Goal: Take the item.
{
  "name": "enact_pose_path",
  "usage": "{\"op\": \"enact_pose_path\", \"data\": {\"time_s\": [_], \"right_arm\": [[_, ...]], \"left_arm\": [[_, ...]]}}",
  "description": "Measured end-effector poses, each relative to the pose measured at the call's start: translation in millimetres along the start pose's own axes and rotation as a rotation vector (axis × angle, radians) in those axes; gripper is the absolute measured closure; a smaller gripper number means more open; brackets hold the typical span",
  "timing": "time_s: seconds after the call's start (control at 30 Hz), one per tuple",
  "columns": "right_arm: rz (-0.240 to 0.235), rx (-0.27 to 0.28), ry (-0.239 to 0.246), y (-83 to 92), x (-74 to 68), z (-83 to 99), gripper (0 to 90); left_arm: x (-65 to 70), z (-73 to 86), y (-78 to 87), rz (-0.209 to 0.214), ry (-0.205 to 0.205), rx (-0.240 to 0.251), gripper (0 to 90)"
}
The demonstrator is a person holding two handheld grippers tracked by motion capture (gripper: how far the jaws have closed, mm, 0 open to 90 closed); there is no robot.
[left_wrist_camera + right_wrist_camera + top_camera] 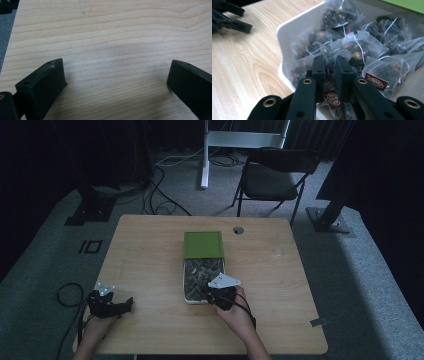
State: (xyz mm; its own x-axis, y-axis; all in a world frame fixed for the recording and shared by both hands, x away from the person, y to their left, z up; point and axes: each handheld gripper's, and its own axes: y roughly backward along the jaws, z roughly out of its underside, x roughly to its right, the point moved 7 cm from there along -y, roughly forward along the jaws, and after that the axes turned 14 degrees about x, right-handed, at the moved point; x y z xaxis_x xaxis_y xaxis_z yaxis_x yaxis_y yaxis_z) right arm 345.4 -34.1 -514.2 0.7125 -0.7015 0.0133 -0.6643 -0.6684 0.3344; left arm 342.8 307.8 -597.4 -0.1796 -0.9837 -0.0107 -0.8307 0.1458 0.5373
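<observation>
A white box (186, 296) full of mesh tea bags (201, 272) sits mid-table, its green lid (203, 244) covering the far half. My right gripper (220, 295) dips into the box's near end. In the right gripper view this gripper (330, 61) is shut on a tea bag (331, 71), with the mesh pinched between the jaws and a dark red tag (333, 99) hanging below. My left gripper (125, 304) rests near the table's front left edge. Seen in its own view, the left gripper (115, 75) stands wide open over bare wood with nothing between the jaws.
The wooden table (150, 255) has a cable hole (238, 229) behind the box. A black folding chair (272, 177) and a white stand (205, 155) are beyond the far edge. Cables (67, 295) trail on the floor at the left.
</observation>
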Motion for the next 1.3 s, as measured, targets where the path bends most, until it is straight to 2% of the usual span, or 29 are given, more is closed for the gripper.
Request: {"op": "enact_pose_path", "data": {"time_s": [0.37, 0.77, 1.13, 1.3], "right_arm": [[-0.023, 0.040, 0.005, 10.3, -2.1, -15.7, 80.7], [-0.013, 0.106, 0.002, 20.0, 5.0, -33.3, 80.9], [0.010, 0.159, -0.012, 33.0, 19.3, -50.6, 81.0], [0.041, 0.183, -0.015, 40.3, 29.8, -56.7, 80.9]], "left_arm": [[0.0, 0.0, 0.0, 0.000, 0.000, 0.000, 2.3], [0.0, 0.0, 0.0, 0.000, 0.000, 0.000, 2.3], [0.0, 0.0, 0.0, 0.000, 0.000, 0.000, 2.3], [-0.1, 0.0, 0.1, 0.000, -0.001, -0.001, 2.3]]}}
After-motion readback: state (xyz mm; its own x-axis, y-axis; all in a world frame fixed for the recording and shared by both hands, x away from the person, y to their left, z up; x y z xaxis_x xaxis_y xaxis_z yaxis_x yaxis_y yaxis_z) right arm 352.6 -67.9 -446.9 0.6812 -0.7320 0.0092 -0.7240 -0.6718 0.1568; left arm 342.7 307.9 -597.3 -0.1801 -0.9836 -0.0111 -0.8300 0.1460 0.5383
